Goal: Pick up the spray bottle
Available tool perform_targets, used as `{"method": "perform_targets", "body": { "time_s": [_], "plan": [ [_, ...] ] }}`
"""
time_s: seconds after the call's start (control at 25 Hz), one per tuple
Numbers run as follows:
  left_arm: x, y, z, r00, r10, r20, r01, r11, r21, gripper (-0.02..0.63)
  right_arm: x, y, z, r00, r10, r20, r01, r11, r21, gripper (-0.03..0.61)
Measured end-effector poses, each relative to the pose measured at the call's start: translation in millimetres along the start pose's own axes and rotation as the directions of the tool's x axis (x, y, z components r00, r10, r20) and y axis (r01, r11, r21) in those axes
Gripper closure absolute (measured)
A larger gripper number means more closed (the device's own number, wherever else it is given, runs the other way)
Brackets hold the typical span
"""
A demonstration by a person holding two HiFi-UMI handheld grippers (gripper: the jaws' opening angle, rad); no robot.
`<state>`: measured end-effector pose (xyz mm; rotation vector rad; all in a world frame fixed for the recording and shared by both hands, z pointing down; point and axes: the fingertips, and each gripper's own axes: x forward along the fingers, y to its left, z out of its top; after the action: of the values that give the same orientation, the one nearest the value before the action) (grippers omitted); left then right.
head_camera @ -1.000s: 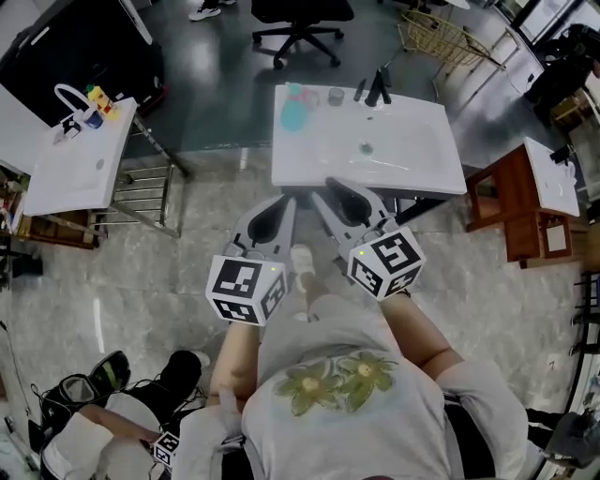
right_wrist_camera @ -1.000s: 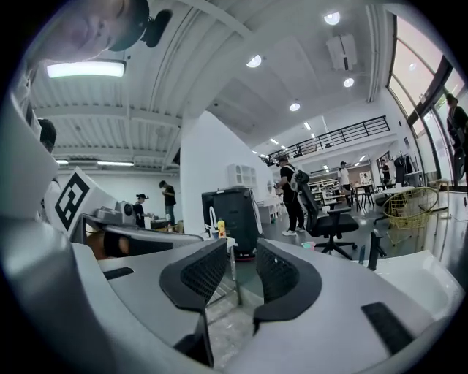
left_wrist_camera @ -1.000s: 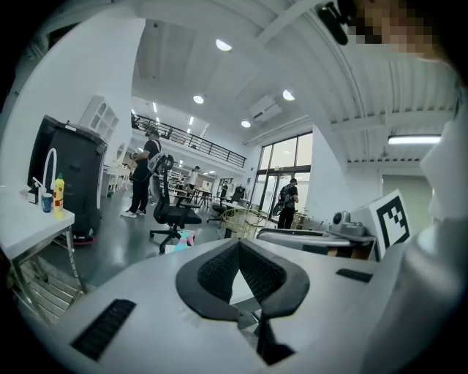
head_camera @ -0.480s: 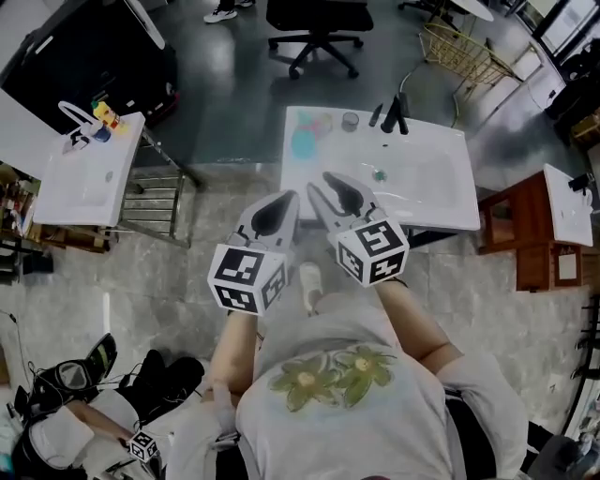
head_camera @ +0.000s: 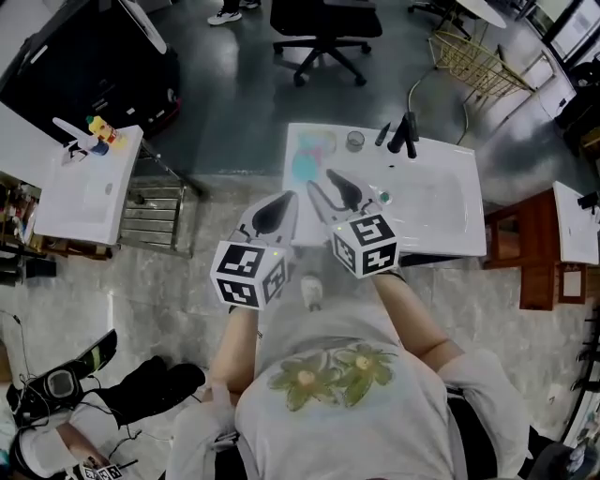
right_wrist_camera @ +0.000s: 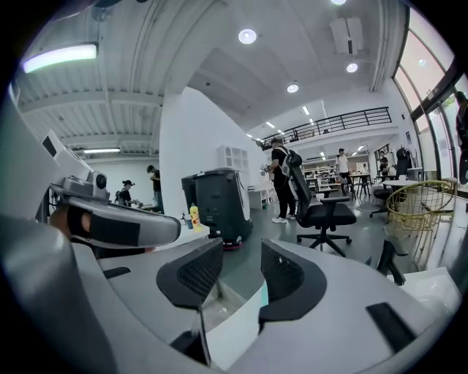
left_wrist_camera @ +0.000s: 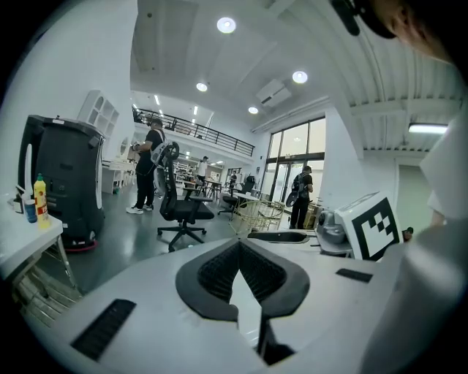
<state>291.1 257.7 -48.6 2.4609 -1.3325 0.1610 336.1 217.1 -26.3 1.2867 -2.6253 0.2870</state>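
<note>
The spray bottle (head_camera: pixel 307 157), teal with a pale top, is seen on the back left corner of a white basin (head_camera: pixel 441 202). It is blurred in the head view, so whether it stands or lies cannot be told. A small grey cup (head_camera: pixel 354 141) and a black tap (head_camera: pixel 405 133) are set along the same back edge, to the bottle's right.

The right gripper (head_camera: pixel 334 190) is held over the front left part of the basin and is pointed toward the bottle, from which it is kept apart. Its jaws are spread wide and are opening. In the right gripper view (right_wrist_camera: pixel 242 266) only the basin's edge and the grey floor are seen through the gap; nothing is pressed by the pads.

The left gripper (head_camera: pixel 273 212) is held just beside the basin's front left corner, over the floor. In the left gripper view (left_wrist_camera: pixel 238 245) its jaws are brought together at the tips, and nothing is held between them.

A black office chair (head_camera: pixel 323 23) is seen beyond the basin, and a second white basin (head_camera: pixel 84 183) well off to the left.
</note>
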Motion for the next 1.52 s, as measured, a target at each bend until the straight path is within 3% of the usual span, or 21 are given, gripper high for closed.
{"method": "perform_targets", "body": {
  "time_s": [0.36, 0.56, 0.88, 1.52],
  "plan": [
    [31.9, 29.2, 1.2, 1.000, 0.012, -0.011, -0.013, 0.999, -0.033, 0.607, 47.3, -31.4, -15.6, 0.998, -0.018, -0.054, 0.016, 0.999, -0.039, 0.425],
    [40.1, 38.0, -12.5, 0.999, 0.005, -0.036, -0.008, 0.996, -0.090, 0.607, 64.7, -39.7, -35.2, 0.993, -0.040, -0.111, 0.032, 0.997, -0.074, 0.423],
    [52.5, 55.7, -18.4, 0.998, 0.011, -0.056, -0.017, 0.995, -0.103, 0.607, 92.1, -55.8, -52.5, 0.986, -0.062, -0.152, 0.054, 0.997, -0.056, 0.423],
    [79.1, 72.6, -19.7, 0.995, 0.009, -0.101, -0.015, 0.998, -0.054, 0.607, 124.1, -66.6, -72.3, 0.982, -0.043, -0.183, 0.037, 0.999, -0.038, 0.423]
  ]
}}
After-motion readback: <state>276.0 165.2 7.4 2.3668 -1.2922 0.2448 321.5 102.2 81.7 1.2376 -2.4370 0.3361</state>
